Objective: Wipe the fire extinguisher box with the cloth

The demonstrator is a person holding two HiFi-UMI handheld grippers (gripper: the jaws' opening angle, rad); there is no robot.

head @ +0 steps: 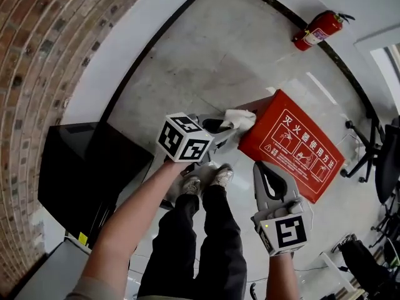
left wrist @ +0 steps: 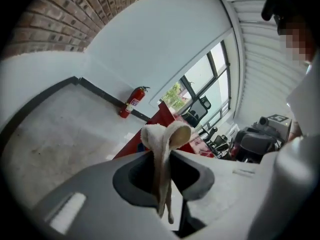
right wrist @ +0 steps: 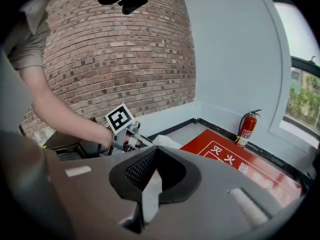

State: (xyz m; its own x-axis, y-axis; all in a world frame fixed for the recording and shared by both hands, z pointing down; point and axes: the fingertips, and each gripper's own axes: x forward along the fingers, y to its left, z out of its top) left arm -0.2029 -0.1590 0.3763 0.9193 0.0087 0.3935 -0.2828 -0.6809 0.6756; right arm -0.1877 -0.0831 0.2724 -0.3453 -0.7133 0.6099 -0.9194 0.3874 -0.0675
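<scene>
The red fire extinguisher box [head: 294, 149] stands on the floor, its lid printed with white characters; it also shows as the red box [right wrist: 240, 166] in the right gripper view. My left gripper [head: 228, 129] is shut on a white cloth [head: 239, 118], held at the box's near left corner. In the left gripper view the cloth [left wrist: 162, 139] bunches above the closed jaws of the left gripper [left wrist: 162, 156], with the box [left wrist: 160, 116] behind it. My right gripper [head: 263, 167] hangs over the box's near edge, shut with nothing in it; in its own view the right gripper [right wrist: 152, 154] has its jaws together.
A red fire extinguisher [head: 319, 30] stands by the white wall. A black cabinet [head: 87, 167] sits at the left below the brick wall. The person's shoes [head: 206, 177] are just before the box. Office chairs [head: 375, 158] stand at the right.
</scene>
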